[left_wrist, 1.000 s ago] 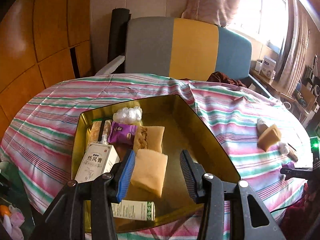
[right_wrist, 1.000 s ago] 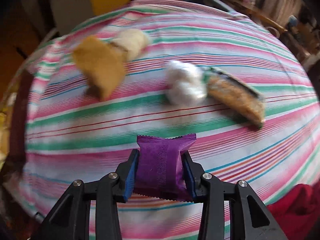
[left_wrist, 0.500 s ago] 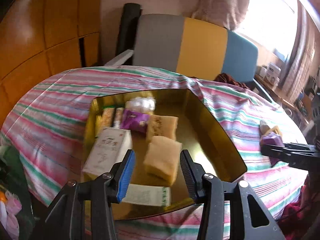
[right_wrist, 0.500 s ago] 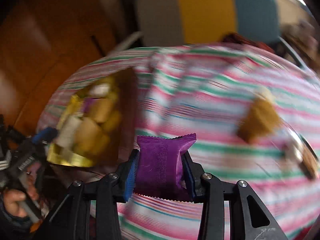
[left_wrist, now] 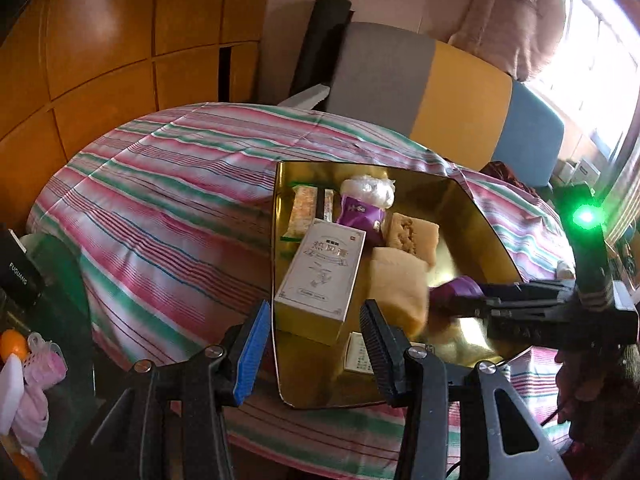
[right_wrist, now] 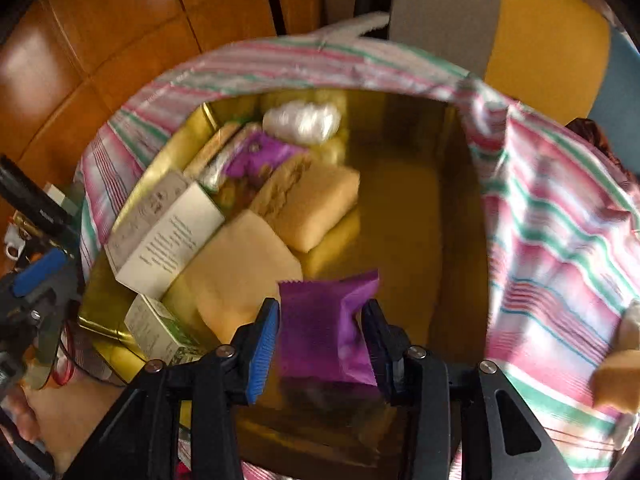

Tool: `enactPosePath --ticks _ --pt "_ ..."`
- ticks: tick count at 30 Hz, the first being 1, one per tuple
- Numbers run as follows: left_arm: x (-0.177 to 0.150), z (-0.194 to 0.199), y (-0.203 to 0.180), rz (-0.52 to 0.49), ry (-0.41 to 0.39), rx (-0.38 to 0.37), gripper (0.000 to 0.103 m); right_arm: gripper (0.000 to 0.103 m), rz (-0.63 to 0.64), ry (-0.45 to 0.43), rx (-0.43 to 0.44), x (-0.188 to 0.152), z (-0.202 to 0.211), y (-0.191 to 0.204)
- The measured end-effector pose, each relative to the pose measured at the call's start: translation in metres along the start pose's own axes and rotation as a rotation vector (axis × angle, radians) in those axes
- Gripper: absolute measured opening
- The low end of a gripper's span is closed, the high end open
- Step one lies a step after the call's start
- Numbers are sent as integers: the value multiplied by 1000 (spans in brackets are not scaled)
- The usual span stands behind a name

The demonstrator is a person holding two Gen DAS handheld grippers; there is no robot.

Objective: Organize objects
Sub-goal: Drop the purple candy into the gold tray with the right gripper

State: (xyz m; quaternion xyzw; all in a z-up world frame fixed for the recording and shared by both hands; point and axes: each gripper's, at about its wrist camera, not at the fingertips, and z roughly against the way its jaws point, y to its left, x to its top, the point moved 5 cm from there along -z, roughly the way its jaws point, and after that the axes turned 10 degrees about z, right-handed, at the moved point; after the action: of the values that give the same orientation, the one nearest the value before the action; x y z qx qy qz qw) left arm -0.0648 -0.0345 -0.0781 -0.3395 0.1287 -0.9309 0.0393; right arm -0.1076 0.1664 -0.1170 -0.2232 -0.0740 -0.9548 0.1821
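The purple packet [right_wrist: 326, 330] is seen between the right claw's [right_wrist: 320, 336] just-opening jaws above the gold tray [right_wrist: 416, 216]; dropped crooked, it could be wedged against the sponges [right_wrist: 240, 276]. The left claw [left_wrist: 312, 344] is held empty, parted.

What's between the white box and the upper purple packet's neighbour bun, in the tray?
Nothing much: the white box and bun are apart, with a tip of the purple packet and bare gold tray floor between. Clearest in the left wrist view.

The packet [right_wrist: 324, 332] is purple, the tray [left_wrist: 476, 216] gold. The cloth [left_wrist: 180, 184] has pink, green and white stripes; the box [left_wrist: 320, 276] is white.
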Motion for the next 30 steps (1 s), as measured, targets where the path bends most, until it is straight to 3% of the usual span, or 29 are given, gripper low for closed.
enactPosePath --ticks 1,3,19,26,30 --pt "0 0 -1 -5 -4 0 48 58 0 -2 18 -1 -1 2" --pt "1 1 -4 -10 -7 -3 48 69 3 -9 30 -4 2 5" --pt "-13 13 -54 -159 -3 -57 50 71 -44 -209 -43 -18 78 -1" --pt "-23 13 -82 -222 26 -93 50 76 -154 -274 -112 -48 120 -51" --pt "-29 10 -99 -252 53 -120 50 79 -232 -282 -195 -79 145 -96"
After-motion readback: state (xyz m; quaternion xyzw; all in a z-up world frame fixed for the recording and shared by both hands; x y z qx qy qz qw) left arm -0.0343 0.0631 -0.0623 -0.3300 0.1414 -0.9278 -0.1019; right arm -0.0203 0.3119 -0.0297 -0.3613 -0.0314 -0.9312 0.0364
